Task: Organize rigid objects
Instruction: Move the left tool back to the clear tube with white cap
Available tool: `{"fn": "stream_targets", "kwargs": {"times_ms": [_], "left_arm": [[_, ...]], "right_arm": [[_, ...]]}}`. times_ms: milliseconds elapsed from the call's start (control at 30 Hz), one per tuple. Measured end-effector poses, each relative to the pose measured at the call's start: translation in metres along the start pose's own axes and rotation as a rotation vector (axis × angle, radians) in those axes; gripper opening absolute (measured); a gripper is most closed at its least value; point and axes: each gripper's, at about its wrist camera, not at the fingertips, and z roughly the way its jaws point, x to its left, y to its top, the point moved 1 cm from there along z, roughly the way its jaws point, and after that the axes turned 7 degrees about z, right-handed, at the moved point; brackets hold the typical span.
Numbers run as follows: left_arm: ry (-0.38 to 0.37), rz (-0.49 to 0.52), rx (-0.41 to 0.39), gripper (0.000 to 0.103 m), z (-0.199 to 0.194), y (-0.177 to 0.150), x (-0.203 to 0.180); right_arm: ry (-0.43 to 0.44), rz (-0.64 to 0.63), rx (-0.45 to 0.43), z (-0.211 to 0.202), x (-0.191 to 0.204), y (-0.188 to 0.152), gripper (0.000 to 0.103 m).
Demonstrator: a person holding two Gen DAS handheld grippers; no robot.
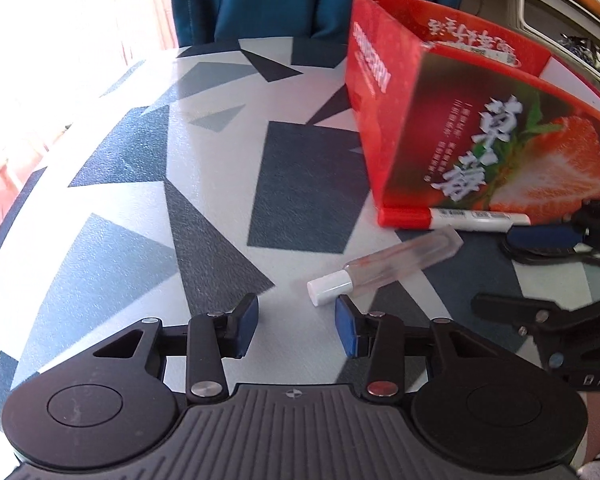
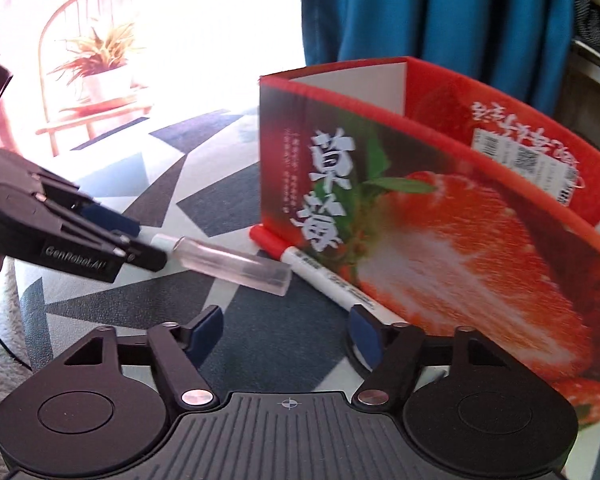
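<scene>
Round table (image 1: 204, 208) with grey, navy and white geometric cover, filling most of both views. One red strawberry-print box (image 1: 452, 120), open-topped, standing at 1–2 o'clock in the left wrist view, 2–3 o'clock in the right wrist view; inside not visible, contents cannot be told. Teal curtain (image 2: 440, 12) behind at 12 o'clock, wooden chair with potted plant (image 2: 96, 60) at 10 o'clock in the right view. Two grippers: left gripper (image 1: 296, 326) low over the table, tongs apart, nothing between them, right pad just beside the bottle's cap; right gripper (image 2: 286, 330) also spread and holding nothing, right pad just beside the marker's tail end. Two loose rigid items on the table: one clear spray bottle (image 1: 388, 264) with white cap, lying flat at 3 o'clock of centre in the left view, cap end toward the left gripper; one white marker (image 1: 476, 216) with red cap, lying flat, touching or almost touching the base of the box's front wall. Judged step: both tools lining up for pickups, nothing yet in the box as far as seen. Risks: round smooth bottle likely to roll or squirt out if pinched only at the cap or off-centre; marker tight against the box, so a pad may catch the cardboard wall and shove or tip the light box; grippers close together, possible collision if both close in at once.
</scene>
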Motion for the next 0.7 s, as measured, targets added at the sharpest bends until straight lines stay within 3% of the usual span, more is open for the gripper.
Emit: {"fn": "stream_targets", "kwargs": {"times_ms": [67,267,700], "left_arm": [[-0.009,-0.008,-0.007,0.045,0.003,0.004,0.004],[-0.125,-0.054,-0.035,0.052,0.002,0.010,0.012],[-0.162,-0.118,-0.058,0.051,0.011,0.007,0.011]], "right_arm": [[0.012,-0.011,0.001,0.006,0.003,0.002,0.053],[0.026,0.012,0.008,0.026,0.001,0.007,0.052],[0.023,0.007,-0.010,0.035,0.009,0.008,0.038]]}}
